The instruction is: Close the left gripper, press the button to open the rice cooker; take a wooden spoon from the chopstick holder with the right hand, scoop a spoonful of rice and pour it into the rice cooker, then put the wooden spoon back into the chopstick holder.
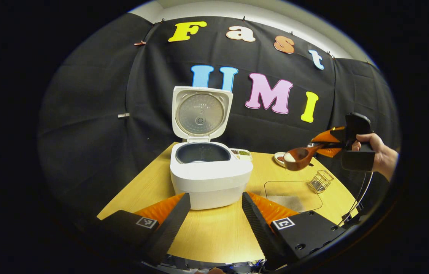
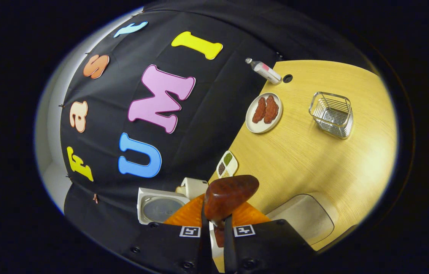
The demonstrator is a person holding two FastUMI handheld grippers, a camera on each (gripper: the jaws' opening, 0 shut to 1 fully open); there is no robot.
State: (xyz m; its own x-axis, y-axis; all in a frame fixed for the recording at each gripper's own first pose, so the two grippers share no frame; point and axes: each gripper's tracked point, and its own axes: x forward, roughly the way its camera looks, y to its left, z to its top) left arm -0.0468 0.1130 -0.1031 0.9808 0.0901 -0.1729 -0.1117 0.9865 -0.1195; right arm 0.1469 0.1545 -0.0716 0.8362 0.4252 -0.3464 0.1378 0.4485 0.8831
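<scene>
The white rice cooker [image 1: 210,173] stands on the wooden table [image 1: 214,236] with its lid [image 1: 200,113] raised and its dark inner pot showing. My left gripper [image 1: 214,217] hovers open just in front of it, with nothing between its fingers. At the right, a hand holds my right gripper [image 1: 323,146], shut on the handle of a wooden spoon [image 1: 299,157] that carries white rice in its bowl, in the air right of the cooker. In the right gripper view the spoon [image 2: 226,198] fills the space between the fingers, with the cooker [image 2: 161,207] behind it. The wire chopstick holder [image 1: 320,181] [image 2: 331,114] stands on the table.
A clear container of rice [image 1: 293,196] [image 2: 305,222] sits on the table right of the cooker. A plate with brown food [image 2: 264,112], a small divided dish [image 2: 226,164] and a lying bottle [image 2: 264,71] are near the back edge.
</scene>
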